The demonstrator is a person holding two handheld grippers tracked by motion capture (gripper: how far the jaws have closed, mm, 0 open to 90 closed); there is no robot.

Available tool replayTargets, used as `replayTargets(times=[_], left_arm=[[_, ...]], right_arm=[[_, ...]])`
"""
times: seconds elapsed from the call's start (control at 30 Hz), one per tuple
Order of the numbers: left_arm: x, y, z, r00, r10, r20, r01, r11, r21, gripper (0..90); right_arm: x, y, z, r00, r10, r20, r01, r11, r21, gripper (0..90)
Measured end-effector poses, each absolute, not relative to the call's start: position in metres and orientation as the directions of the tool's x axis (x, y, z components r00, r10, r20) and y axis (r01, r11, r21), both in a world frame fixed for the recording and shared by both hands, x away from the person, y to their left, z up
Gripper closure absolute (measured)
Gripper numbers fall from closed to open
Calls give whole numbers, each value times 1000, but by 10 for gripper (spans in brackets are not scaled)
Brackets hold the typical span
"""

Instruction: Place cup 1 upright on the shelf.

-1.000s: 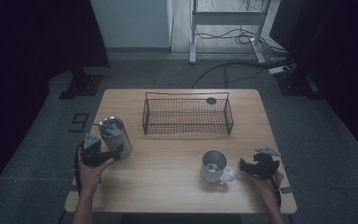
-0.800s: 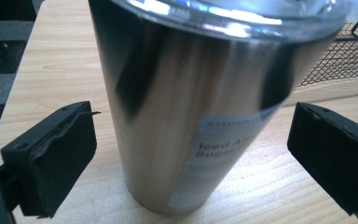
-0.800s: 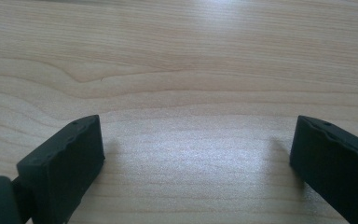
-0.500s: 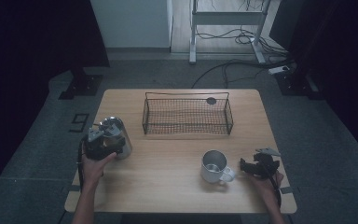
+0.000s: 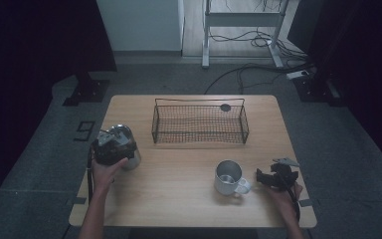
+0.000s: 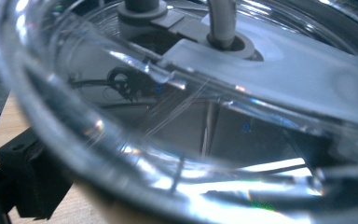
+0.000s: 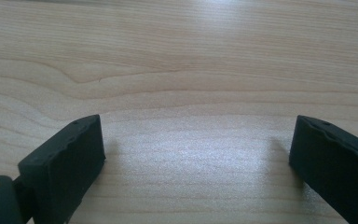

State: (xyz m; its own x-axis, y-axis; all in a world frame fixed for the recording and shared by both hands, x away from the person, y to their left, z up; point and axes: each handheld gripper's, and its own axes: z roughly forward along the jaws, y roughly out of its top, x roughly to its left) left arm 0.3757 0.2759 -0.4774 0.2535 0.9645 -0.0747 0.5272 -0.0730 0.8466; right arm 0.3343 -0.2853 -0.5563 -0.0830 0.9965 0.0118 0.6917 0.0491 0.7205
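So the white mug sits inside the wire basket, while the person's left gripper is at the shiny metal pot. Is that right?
Not quite. The high view shows the white mug standing on the bare wooden table in front of the wire basket, not inside it. The rest holds: the left gripper is at the shiny metal pot, whose lid looms close in the left gripper view.

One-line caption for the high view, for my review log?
Left gripper at a steel canister on the table; right gripper open beside a mug; wire basket behind.
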Motion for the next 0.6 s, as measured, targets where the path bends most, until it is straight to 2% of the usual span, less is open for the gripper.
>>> replayTargets(times=[0.6], left_arm=[[376,273,-479,270,962,-45,514,-104,851,34]], right_arm=[[334,-285,-556,-81,997,11,690,48,722,33]])
